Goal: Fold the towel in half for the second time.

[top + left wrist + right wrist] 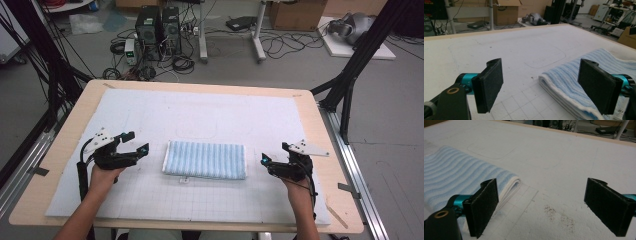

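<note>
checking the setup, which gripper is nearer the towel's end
The left gripper: its jaw tips almost reach the folded blue towel; the right gripper sits farther off.

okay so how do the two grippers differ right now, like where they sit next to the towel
The left gripper sits off the folded blue towel's left end, the right gripper off its right end. The left gripper's jaws point right toward the towel; the right gripper's point left toward it. In its own view, one pad of the left gripper overlaps the towel. Both are open and hold nothing.
</note>
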Demonstrator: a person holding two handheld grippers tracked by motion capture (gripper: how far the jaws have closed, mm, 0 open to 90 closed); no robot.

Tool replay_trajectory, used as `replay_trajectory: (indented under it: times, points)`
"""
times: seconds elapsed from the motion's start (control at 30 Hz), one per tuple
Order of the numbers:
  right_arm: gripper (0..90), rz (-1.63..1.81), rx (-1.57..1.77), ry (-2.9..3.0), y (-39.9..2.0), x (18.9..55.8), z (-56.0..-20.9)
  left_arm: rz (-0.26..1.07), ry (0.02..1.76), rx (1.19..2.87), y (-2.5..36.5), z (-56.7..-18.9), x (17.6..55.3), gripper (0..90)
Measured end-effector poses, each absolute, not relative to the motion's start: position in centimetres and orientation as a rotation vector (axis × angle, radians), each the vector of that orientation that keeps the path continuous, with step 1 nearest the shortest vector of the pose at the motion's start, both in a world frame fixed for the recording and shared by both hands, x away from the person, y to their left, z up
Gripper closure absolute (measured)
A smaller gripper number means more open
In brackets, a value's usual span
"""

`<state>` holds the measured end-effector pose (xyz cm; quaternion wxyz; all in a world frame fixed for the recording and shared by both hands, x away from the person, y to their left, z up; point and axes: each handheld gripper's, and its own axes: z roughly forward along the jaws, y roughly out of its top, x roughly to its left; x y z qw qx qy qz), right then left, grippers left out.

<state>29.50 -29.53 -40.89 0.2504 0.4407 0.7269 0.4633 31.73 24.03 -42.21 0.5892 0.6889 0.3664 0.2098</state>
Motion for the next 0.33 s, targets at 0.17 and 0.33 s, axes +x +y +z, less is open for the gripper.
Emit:
replay_trajectory:
  times: [0.17, 0.33]
  points:
    - [11.4, 1.259, 1.202, 1.984, -29.45, 29.50, -40.92, 0.493, 0.863, 1.598, 24.16, -42.26, 31.77, 21.2]
    - [11.4, 1.258, 1.201, 1.985, -29.54, 29.58, -40.95, 0.493, 0.871, 1.597, 24.25, -42.33, 31.85, 21.3]
